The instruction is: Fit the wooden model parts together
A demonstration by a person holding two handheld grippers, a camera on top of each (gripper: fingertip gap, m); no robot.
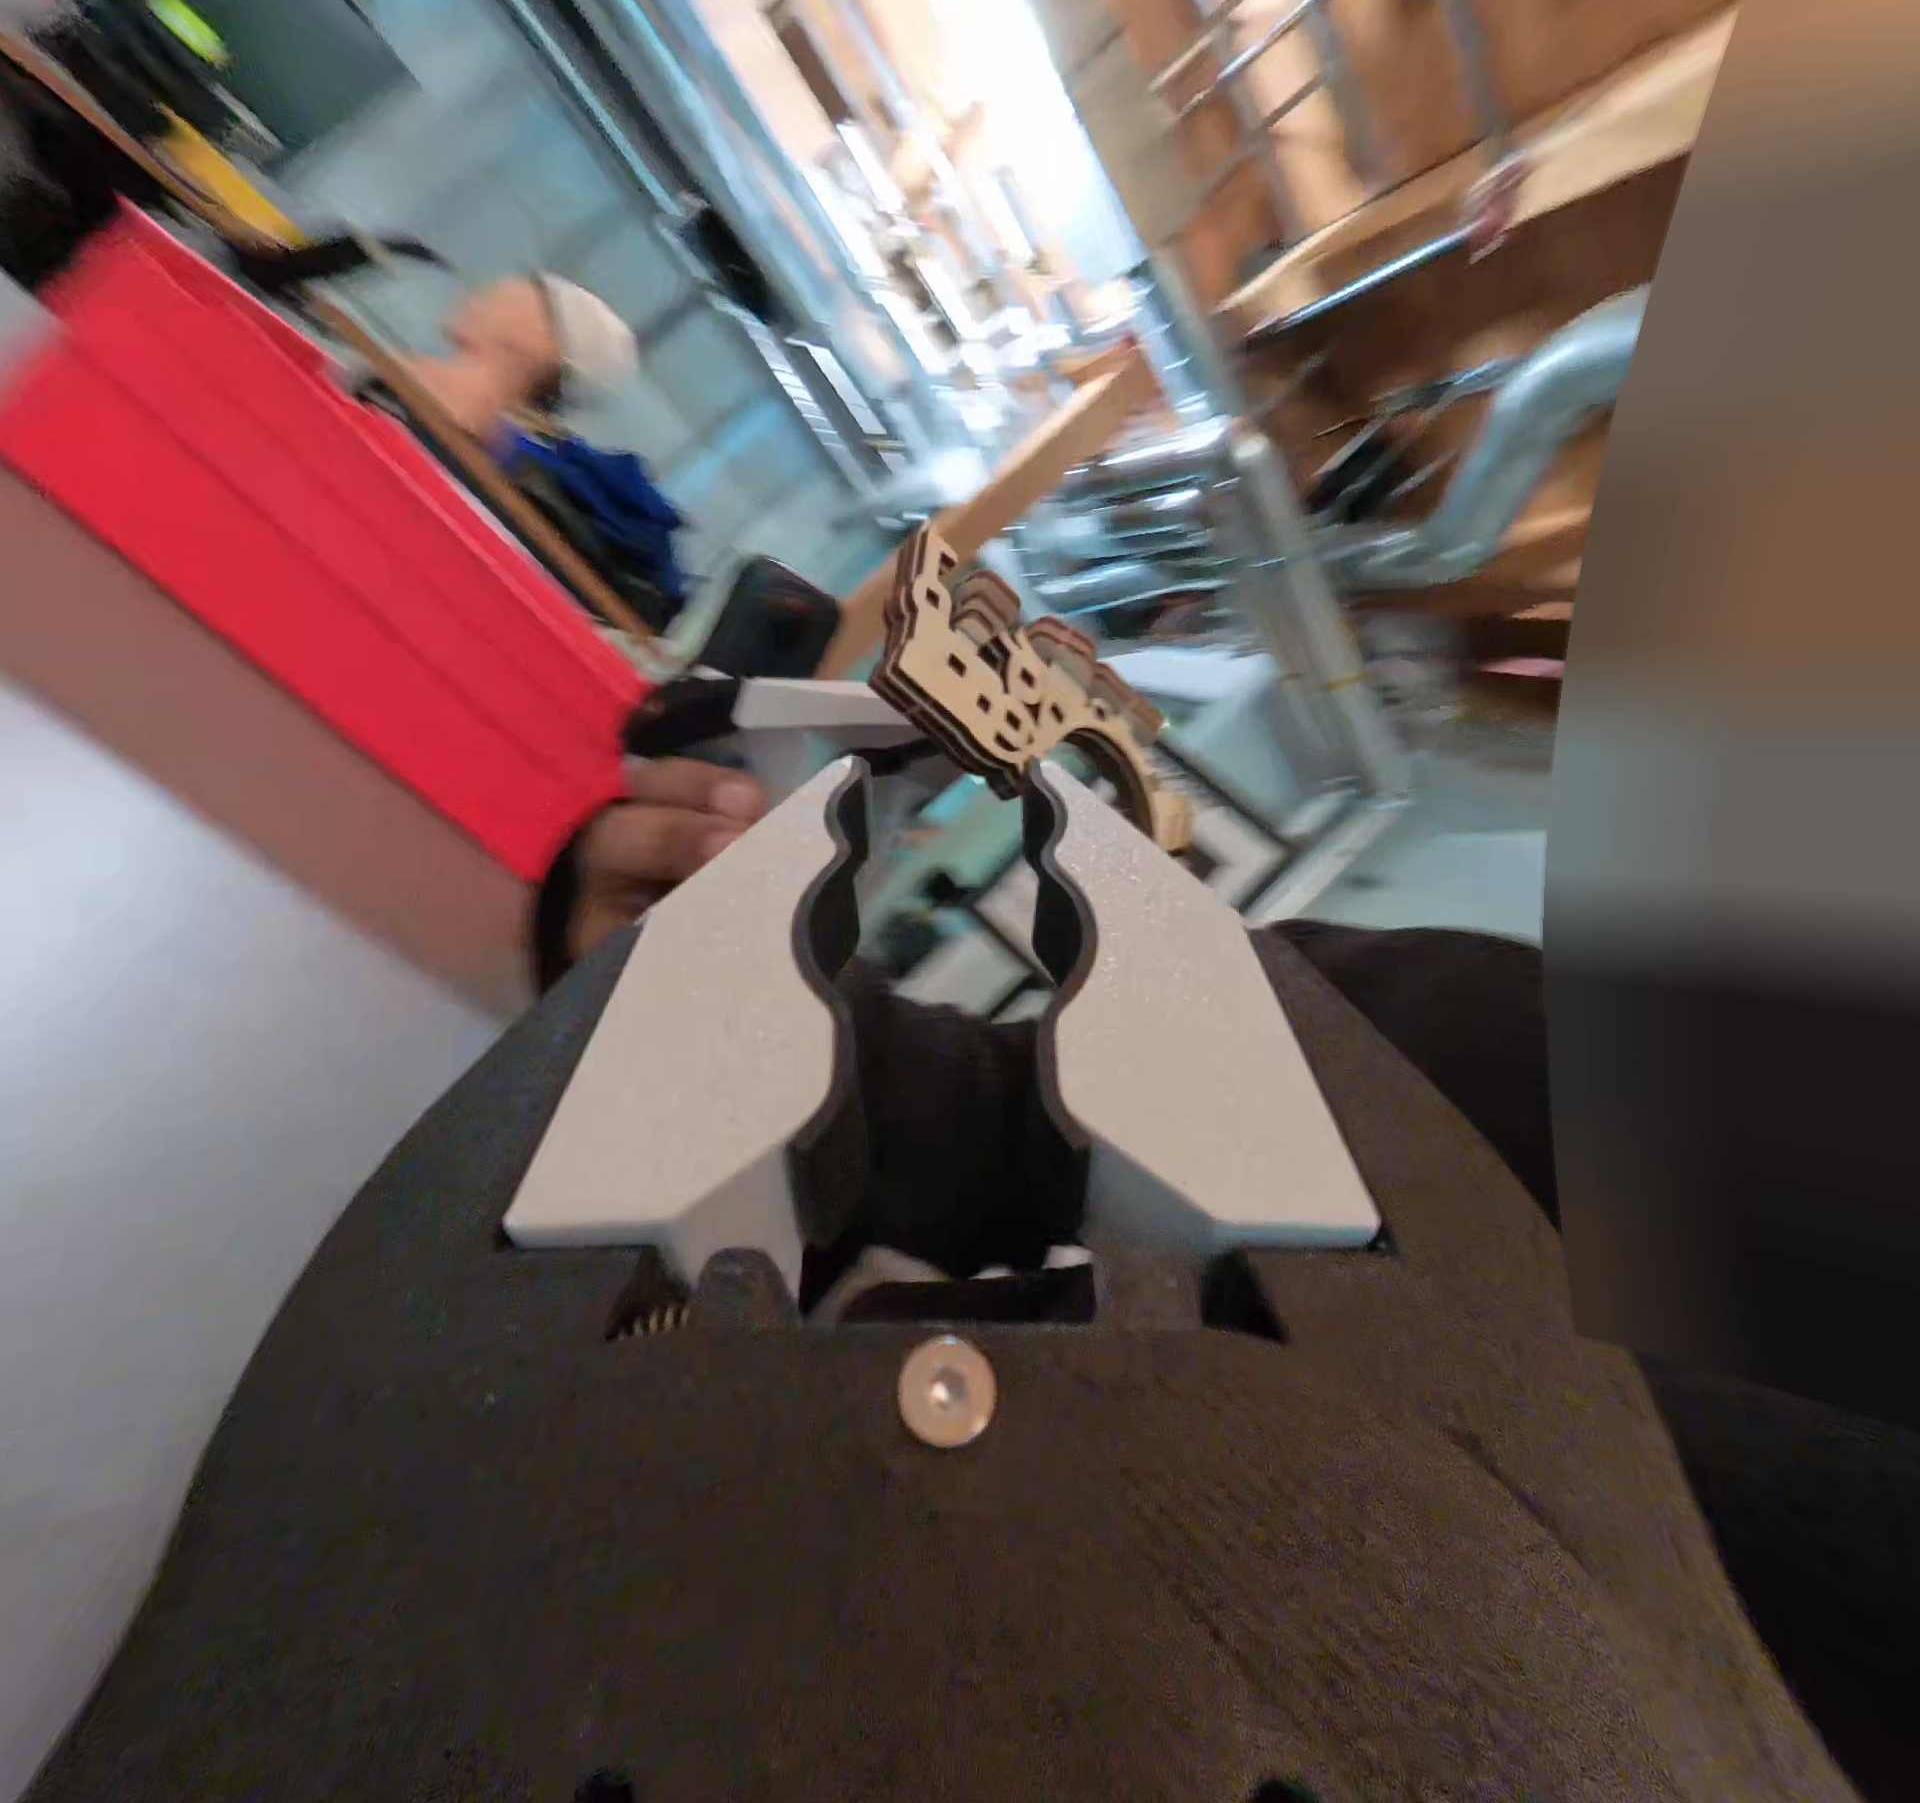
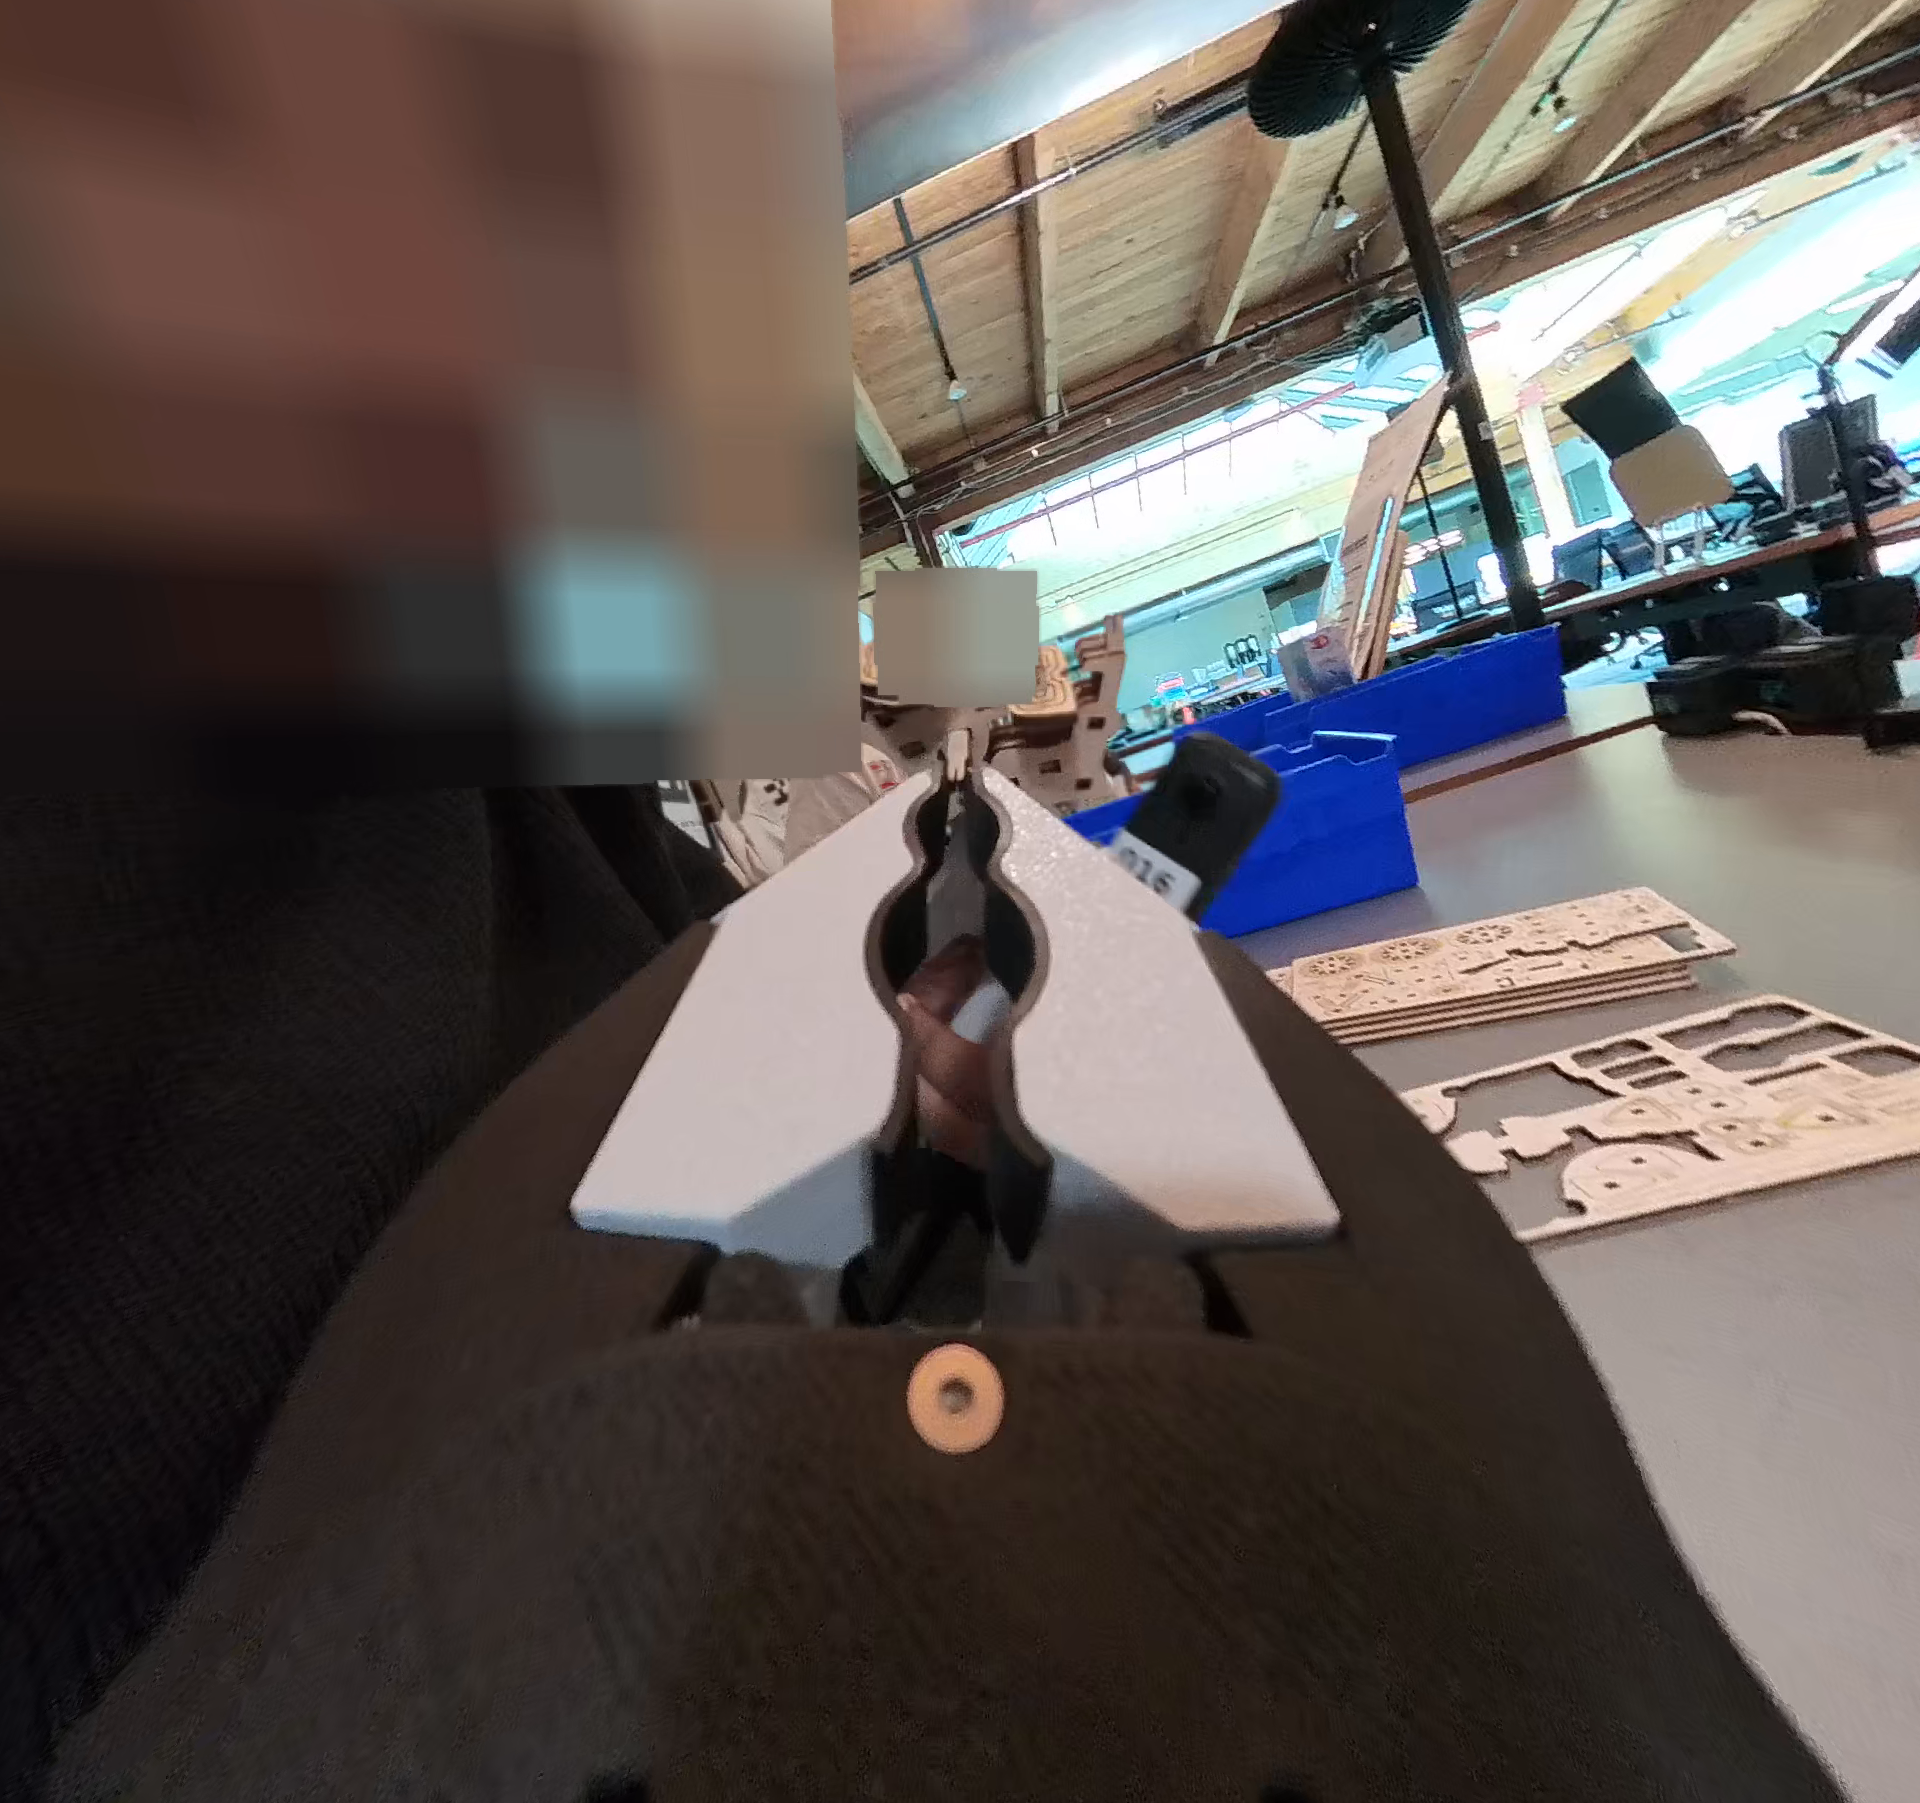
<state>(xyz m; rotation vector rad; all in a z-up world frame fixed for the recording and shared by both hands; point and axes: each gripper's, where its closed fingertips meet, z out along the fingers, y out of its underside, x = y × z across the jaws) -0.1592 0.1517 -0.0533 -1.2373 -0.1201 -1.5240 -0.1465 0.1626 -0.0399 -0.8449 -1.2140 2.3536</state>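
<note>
The left gripper has its fingers spread with a clear gap between the tips, and nothing is clamped between them. Just past its right tip sits the wooden model, a stack of pale laser-cut layers with slots and a curved arch, held up in the air. The right gripper comes in from the left of that view and its grey finger meets the model's edge, with a hand behind it. A red bin lies to the left, and blurred shelving fills the background.

In the right wrist view the right gripper has its fingers drawn nearly together, pinching a thin tab of the model at the very tips. The rest of the model stands just beyond, partly hidden by a blur patch. Through the gap lower down a hand shows. To the right, on the grey counter, lies a stack of uncut wooden sheets and, nearer, a single sheet with many parts punched out. Blue bins stand farther back on the counter, with a black device leaning against the nearest.
</note>
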